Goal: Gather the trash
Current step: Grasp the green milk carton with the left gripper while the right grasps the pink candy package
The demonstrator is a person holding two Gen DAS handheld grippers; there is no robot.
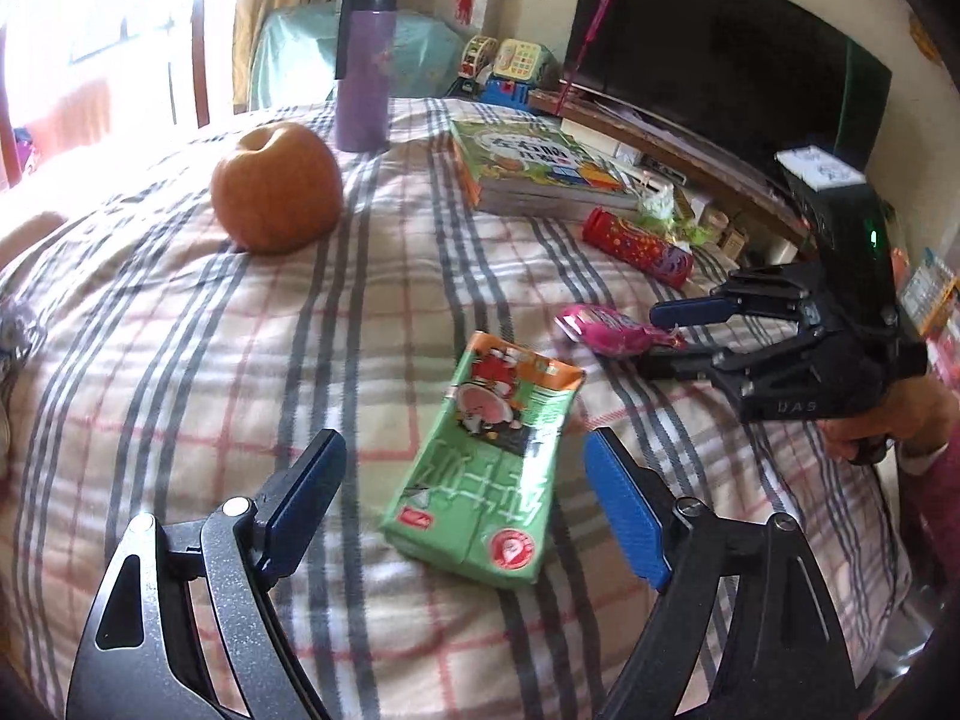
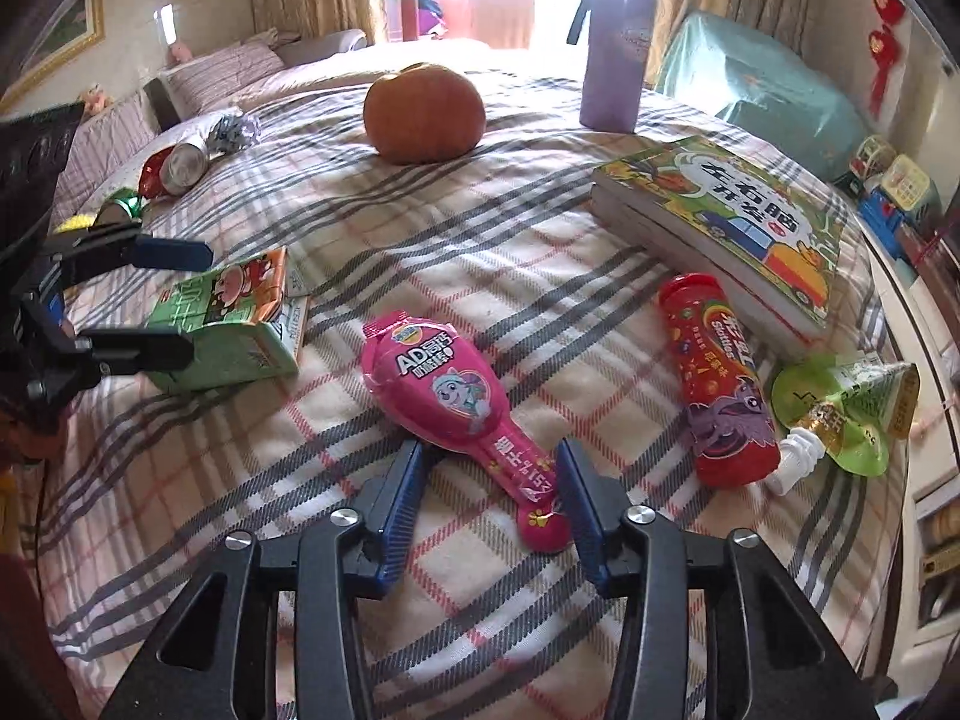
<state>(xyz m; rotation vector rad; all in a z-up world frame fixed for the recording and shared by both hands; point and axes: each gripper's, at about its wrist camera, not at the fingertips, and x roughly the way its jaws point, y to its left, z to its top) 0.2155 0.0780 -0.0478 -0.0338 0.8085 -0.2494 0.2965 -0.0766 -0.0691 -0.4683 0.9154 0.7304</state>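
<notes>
A crumpled green drink carton (image 1: 489,468) lies on the plaid bedspread between the open fingers of my left gripper (image 1: 465,498); it also shows in the right wrist view (image 2: 231,327). A pink snack pouch (image 2: 456,405) lies flat, its narrow end between the open fingers of my right gripper (image 2: 489,498); it also shows in the left wrist view (image 1: 612,330). A red Skittles tube (image 2: 717,381) and a green spouted pouch (image 2: 840,411) lie to the right. A crushed can (image 2: 183,165) and foil wrappers (image 2: 231,129) lie far left.
An orange pumpkin (image 2: 423,114), a purple flask (image 2: 615,45) and stacked children's books (image 2: 732,222) sit on the bed (image 2: 480,276). A TV (image 1: 720,54), shelf and toys (image 1: 510,69) stand beyond the bed's right edge. Pillows (image 2: 222,69) lie far left.
</notes>
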